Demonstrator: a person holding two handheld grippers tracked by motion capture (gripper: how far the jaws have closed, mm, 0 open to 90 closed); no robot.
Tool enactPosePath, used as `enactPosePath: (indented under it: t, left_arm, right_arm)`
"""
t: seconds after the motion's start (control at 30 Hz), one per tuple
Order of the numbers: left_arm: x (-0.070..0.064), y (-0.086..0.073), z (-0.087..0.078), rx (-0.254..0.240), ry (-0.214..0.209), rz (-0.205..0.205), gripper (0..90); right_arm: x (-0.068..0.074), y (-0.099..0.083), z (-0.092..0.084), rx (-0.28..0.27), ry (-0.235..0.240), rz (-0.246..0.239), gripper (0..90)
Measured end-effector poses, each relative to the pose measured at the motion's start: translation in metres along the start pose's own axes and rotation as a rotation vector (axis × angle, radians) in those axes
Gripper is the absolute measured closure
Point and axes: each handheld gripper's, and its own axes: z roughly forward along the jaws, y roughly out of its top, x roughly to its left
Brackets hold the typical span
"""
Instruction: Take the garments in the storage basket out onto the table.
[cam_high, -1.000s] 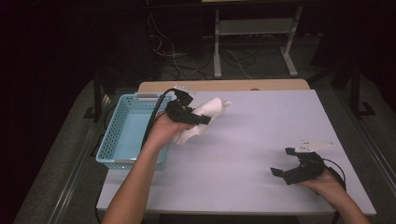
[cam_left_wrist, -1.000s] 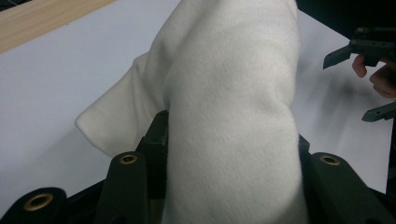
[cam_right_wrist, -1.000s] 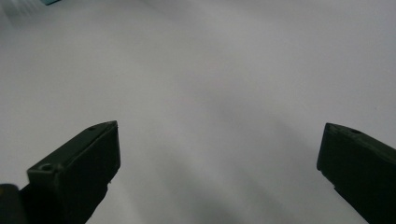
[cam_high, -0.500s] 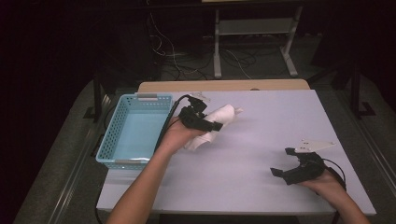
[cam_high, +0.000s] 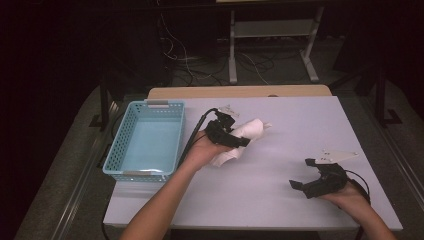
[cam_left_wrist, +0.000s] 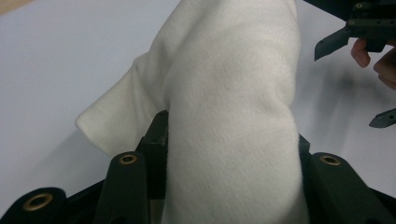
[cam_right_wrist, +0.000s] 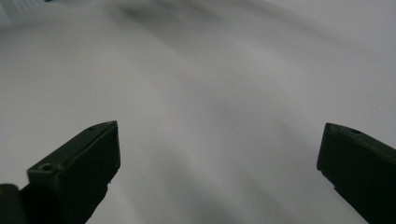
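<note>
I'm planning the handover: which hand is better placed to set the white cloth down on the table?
Left. The left gripper is already clamped on the white cloth over the table; the right gripper sits open and apart.

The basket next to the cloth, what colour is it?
The basket is light blue, with a lattice wall. It shows best in the high view.

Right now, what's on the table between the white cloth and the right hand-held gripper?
Nothing: in the high view, bare table separates the white cloth from the right hand-held gripper.
</note>
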Motion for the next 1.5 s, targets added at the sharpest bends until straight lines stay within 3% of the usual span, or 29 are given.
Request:
enactPosePath:
  t: [0.23,0.6,0.7,1.07,1.23,1.5]
  left_arm:
    - [-0.005,-0.004,0.016,0.006,-0.026,-0.001,49.9]
    - [-0.016,-0.006,0.039,0.022,-0.035,0.054,49.3]
    - [-0.016,-0.008,0.044,0.02,-0.04,0.05,49.1]
    - [-0.022,-0.013,0.062,0.028,-0.023,0.067,47.6]
    - [-0.027,-0.015,0.069,0.048,-0.009,0.108,46.3]
    - [-0.034,-0.02,0.078,0.061,-0.008,0.117,42.7]
  right_arm:
    - [0.0,0.0,0.0,0.0,0.0,0.001,0.0]
    - [0.0,0.0,0.0,0.002,-0.002,0.0,0.0]
    - [0.0,0.0,0.0,0.001,-0.003,-0.002,0.0]
    - [0.0,-0.001,0.0,0.001,-0.002,0.001,0.0]
    - [0.0,-0.001,0.001,0.004,0.0,0.0,0.0]
    - [0.0,-0.001,0.001,0.004,0.001,0.003,0.0]
